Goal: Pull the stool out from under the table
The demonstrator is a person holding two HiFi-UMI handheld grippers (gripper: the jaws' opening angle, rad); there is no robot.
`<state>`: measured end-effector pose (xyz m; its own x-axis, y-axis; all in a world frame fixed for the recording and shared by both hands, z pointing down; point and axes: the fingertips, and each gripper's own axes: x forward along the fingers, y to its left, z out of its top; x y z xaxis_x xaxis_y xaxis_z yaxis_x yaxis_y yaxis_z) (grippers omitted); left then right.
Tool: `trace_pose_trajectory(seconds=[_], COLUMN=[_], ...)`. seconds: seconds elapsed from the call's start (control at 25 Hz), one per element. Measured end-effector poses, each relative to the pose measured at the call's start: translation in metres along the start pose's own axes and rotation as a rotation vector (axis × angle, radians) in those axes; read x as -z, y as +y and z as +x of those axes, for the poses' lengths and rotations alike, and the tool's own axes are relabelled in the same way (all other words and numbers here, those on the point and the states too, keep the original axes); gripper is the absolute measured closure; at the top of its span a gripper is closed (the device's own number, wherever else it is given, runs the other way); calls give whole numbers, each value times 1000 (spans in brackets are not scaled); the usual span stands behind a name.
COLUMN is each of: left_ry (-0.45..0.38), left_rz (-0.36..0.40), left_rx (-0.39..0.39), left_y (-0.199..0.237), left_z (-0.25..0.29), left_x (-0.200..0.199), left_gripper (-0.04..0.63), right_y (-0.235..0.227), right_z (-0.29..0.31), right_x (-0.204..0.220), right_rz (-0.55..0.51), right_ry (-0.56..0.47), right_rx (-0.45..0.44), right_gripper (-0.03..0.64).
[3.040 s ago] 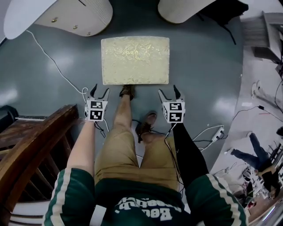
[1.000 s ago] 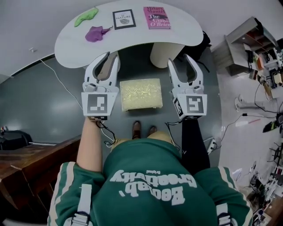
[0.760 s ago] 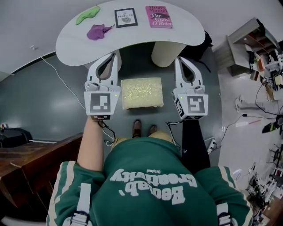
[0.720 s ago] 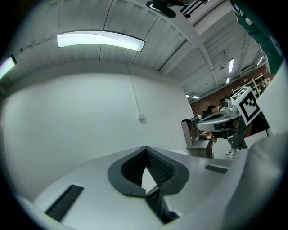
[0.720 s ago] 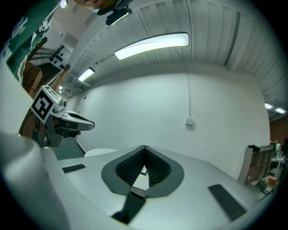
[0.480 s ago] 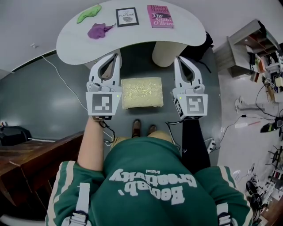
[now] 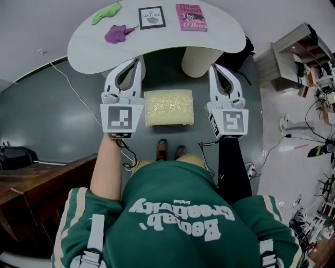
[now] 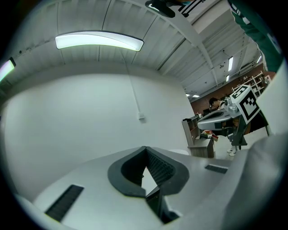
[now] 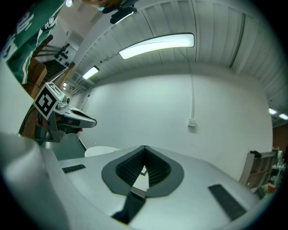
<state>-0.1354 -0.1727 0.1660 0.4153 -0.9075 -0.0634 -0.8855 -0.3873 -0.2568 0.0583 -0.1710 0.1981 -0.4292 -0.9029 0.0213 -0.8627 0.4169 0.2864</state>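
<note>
The stool [image 7: 168, 107], with a cream patterned cushion, stands on the grey floor in front of the white table [image 7: 84, 47], just ahead of my shoes [image 7: 170, 151]. My left gripper [image 7: 137, 60] is held level in the air to the stool's left, shut and empty. The right gripper [image 7: 215, 67] is held the same way to its right, also shut on nothing. In the left gripper view the ribbed pads [image 8: 155, 166] meet against the white wall. The right gripper view shows its pads [image 9: 153, 170] closed too. Neither gripper touches the stool.
On the table lie a green object [image 7: 106, 13], a purple object [image 7: 118, 34], a framed card [image 7: 152, 17] and a pink book [image 7: 191, 17]. Dark wooden furniture [image 7: 31, 178] stands at lower left, shelving [image 7: 298, 57] at right. Cables [image 7: 68, 84] run across the floor.
Three seconds ago both grippers hung open, low at the stool's near edge. A second ago they were raised with jaws apart; both pairs of jaws have since closed with nothing between them.
</note>
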Motion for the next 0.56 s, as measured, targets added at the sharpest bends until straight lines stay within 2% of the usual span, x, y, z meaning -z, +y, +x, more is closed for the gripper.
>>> trace_pose_trajectory(seconds=[0.56], left_ry=[8], left_rz=[-21], left_rx=[11], left_y=[-4], left_z=[2], left_x=[-2], left_gripper=[581], right_y=[-2], right_z=[-4], right_x=[-1], right_rz=[-11], right_ry=[-8], right_rx=[16], right_gripper=[611])
